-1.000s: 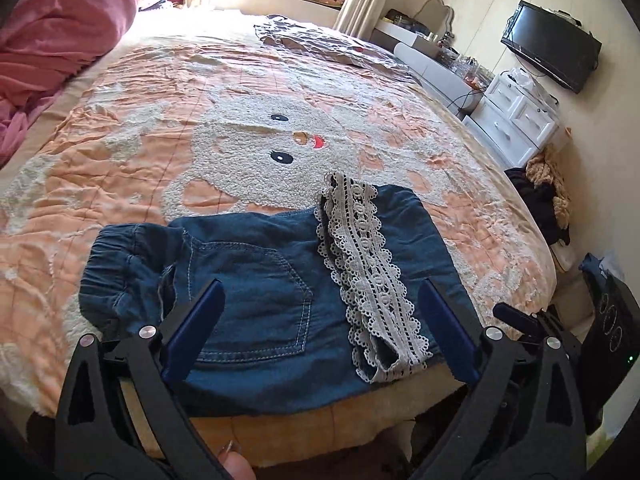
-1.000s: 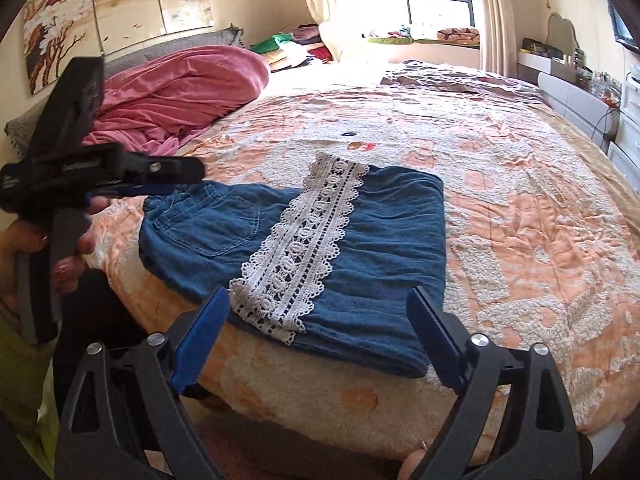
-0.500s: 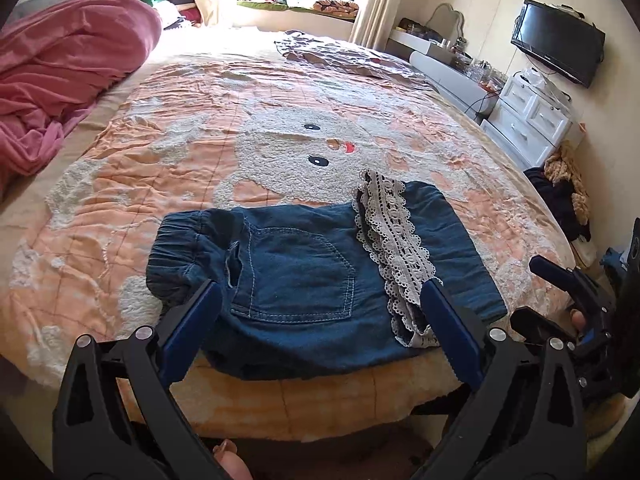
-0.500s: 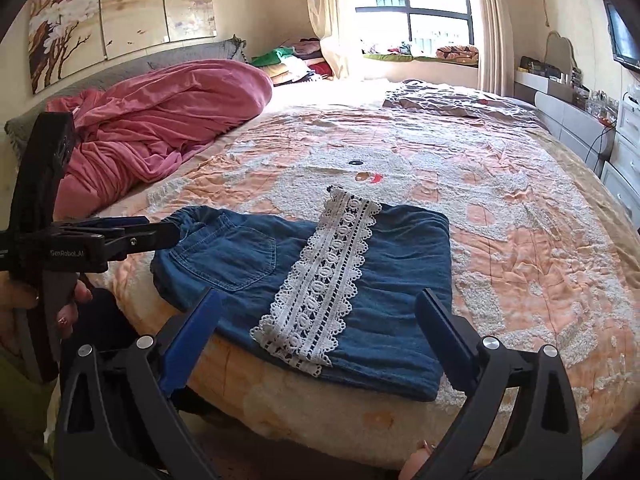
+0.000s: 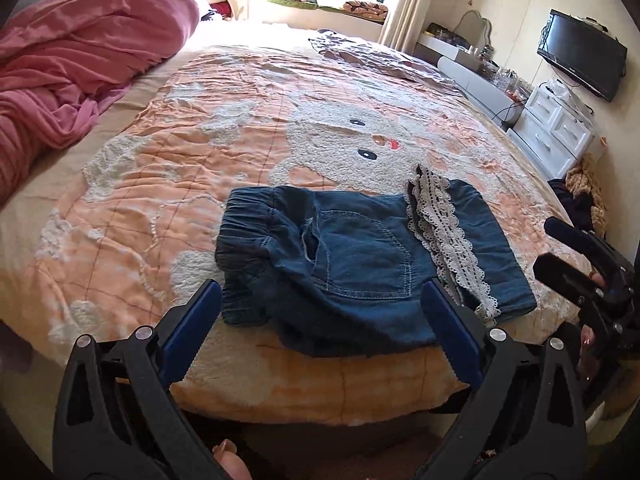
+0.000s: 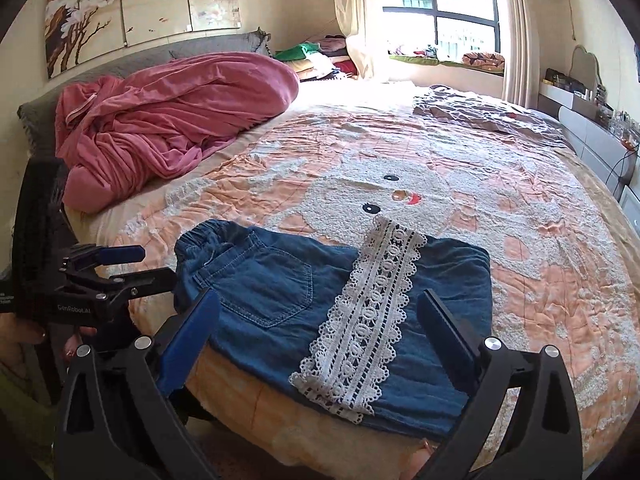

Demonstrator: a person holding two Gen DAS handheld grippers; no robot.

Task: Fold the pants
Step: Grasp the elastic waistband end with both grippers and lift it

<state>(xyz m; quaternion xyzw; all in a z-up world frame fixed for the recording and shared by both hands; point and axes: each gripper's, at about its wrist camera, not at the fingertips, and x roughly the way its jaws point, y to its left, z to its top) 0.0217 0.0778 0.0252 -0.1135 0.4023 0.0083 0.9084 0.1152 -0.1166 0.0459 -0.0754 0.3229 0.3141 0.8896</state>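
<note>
Blue denim pants (image 5: pixel 352 256) lie folded flat near the bed's front edge, with a white lace hem strip (image 5: pixel 448 236) across the top and the elastic waistband on the left. They also show in the right wrist view (image 6: pixel 280 300), with the lace strip (image 6: pixel 368 320). My left gripper (image 5: pixel 320 328) is open and empty, held just short of the pants' near edge. My right gripper (image 6: pixel 320 332) is open and empty above the bed edge, in front of the pants. The left gripper also shows in the right wrist view (image 6: pixel 100 268); the right one shows in the left wrist view (image 5: pixel 576 256).
The pants rest on a peach bedspread (image 5: pixel 200 128) with a white bear pattern. A pink duvet (image 6: pixel 168 128) is heaped at the back left. A patterned grey cloth (image 6: pixel 480 112) lies at the far side. White drawers (image 5: pixel 560 128) and a TV (image 5: pixel 580 56) stand to the right.
Both grippers have drawn back and up from the pants, so more of the bed shows. The pants stay folded in place. Both grippers remain open.
</note>
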